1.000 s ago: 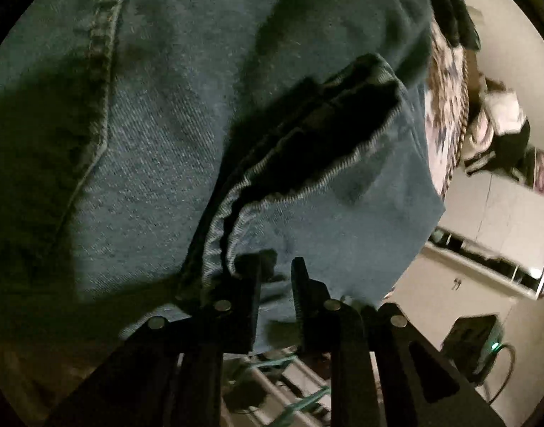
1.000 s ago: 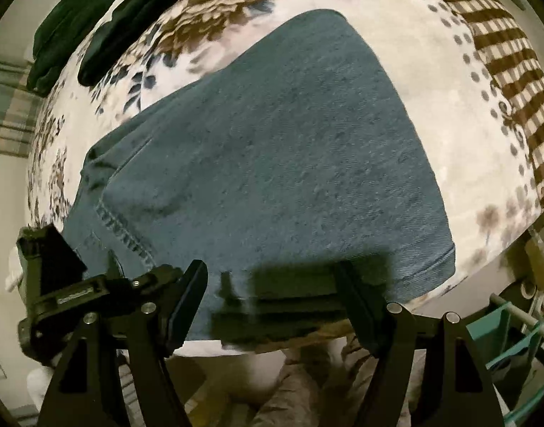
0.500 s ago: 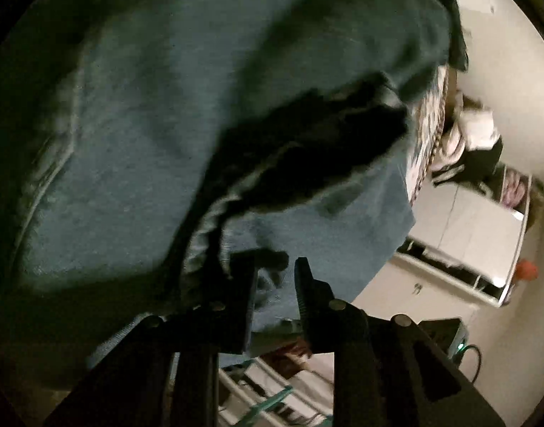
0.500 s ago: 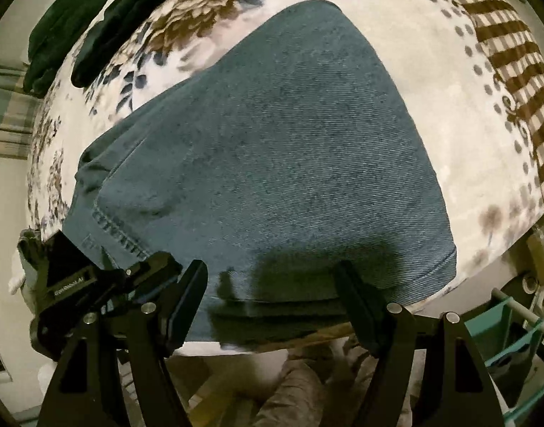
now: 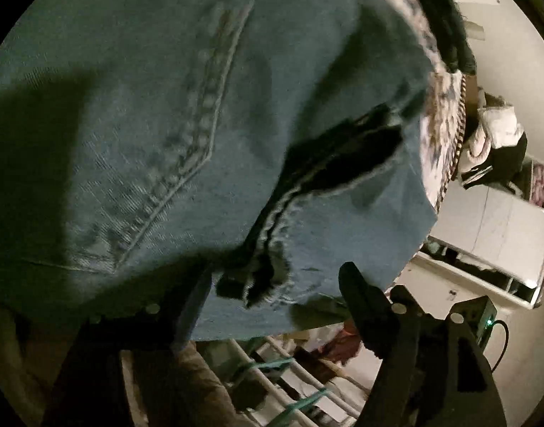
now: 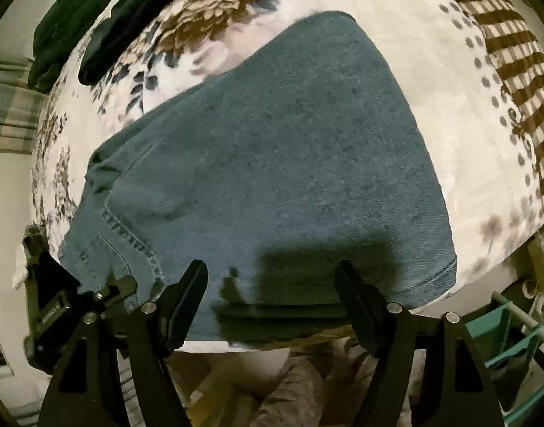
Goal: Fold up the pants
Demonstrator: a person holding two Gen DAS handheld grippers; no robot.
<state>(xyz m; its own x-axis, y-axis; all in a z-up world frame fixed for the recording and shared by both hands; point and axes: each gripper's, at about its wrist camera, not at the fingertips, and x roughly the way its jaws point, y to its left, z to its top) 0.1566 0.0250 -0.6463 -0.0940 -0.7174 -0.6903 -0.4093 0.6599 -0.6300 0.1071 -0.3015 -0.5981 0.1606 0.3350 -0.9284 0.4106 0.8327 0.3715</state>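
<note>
Jeans (image 5: 208,114) on the bedspread (image 6: 432,82) lie freed: the left gripper (image 5: 272,284), pinched on their frayed edge before, is opening around it. The right gripper (image 6: 272,284) stays wide above them.

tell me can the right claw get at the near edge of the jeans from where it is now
Probably yes. The right claw hangs open just over the near edge of the jeans on the floral blanket, and nothing lies between its fingers and the denim.
</note>
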